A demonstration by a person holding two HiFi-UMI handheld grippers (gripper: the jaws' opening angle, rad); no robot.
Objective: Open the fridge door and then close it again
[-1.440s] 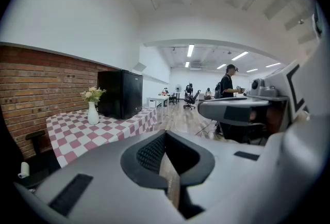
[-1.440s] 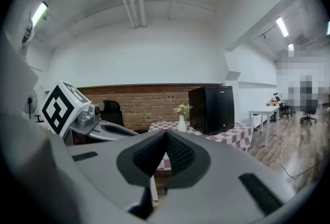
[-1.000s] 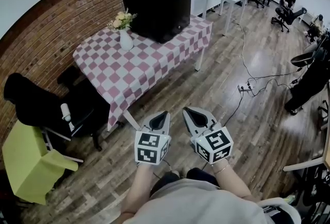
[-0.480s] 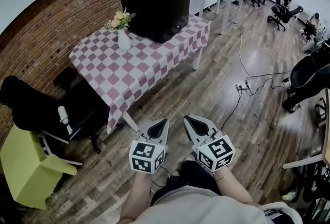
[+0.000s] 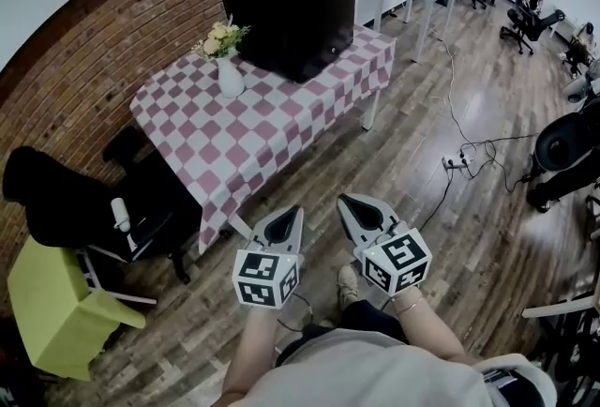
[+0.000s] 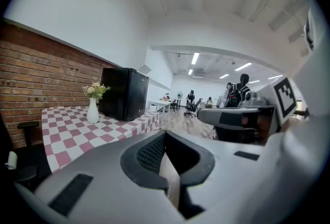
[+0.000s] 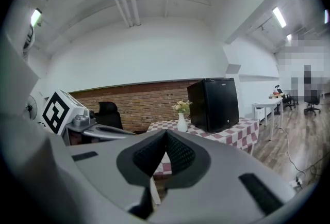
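Short of the fridge, my left gripper and right gripper sit closed, empty; only the head view shows the green chair.

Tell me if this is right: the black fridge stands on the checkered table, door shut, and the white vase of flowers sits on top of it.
Not quite. The head view shows the white vase of flowers on the checkered table beside the black fridge, not on top of it. The rest holds: the fridge stands on that table, door shut.
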